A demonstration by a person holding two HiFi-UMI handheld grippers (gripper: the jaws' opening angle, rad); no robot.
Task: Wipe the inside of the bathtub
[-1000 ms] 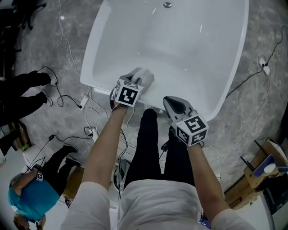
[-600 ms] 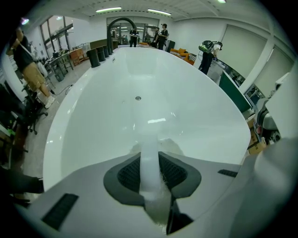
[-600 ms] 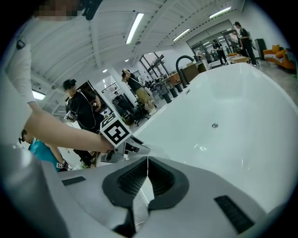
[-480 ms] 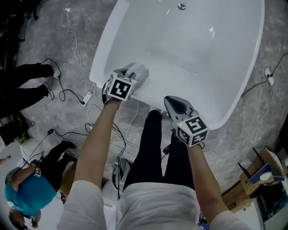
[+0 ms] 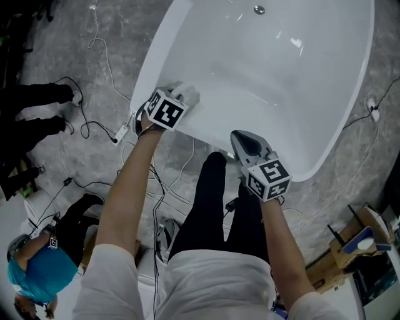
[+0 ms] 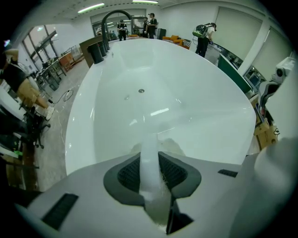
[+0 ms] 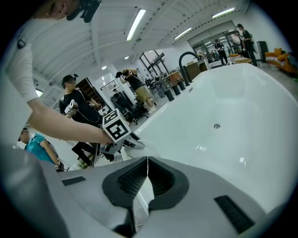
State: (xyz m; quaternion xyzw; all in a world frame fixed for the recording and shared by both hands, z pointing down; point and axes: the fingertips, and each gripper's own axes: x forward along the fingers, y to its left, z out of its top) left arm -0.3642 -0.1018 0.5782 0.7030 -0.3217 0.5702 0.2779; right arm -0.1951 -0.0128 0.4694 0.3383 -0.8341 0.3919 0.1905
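The white bathtub [image 5: 325, 119] fills the top of the head view, its drain [image 5: 259, 10] at the far end. My left gripper [image 5: 174, 100] is at the tub's near-left rim, shut on a white cloth [image 5: 187, 94] that lies against the tub's edge. In the left gripper view the cloth [image 6: 149, 139] runs out from between the closed jaws of the left gripper [image 6: 150, 163] toward the inner wall. My right gripper [image 5: 240, 139] hovers at the near rim, shut with nothing in it. In the right gripper view the right gripper [image 7: 147, 160] points at the tub wall [image 7: 223, 148].
Cables [image 5: 128, 134] and a power strip [image 5: 120, 134] lie on the grey floor left of the tub. People stand at the left [image 5: 31, 94] and lower left [image 5: 37, 275]. Cardboard boxes [image 5: 353, 244] sit at the lower right. A black faucet [image 6: 111, 16] rises at the tub's far end.
My left gripper has slid the cloth leftward along the near rim toward the tub's left corner. The right gripper has barely moved. The head view shifted slightly.
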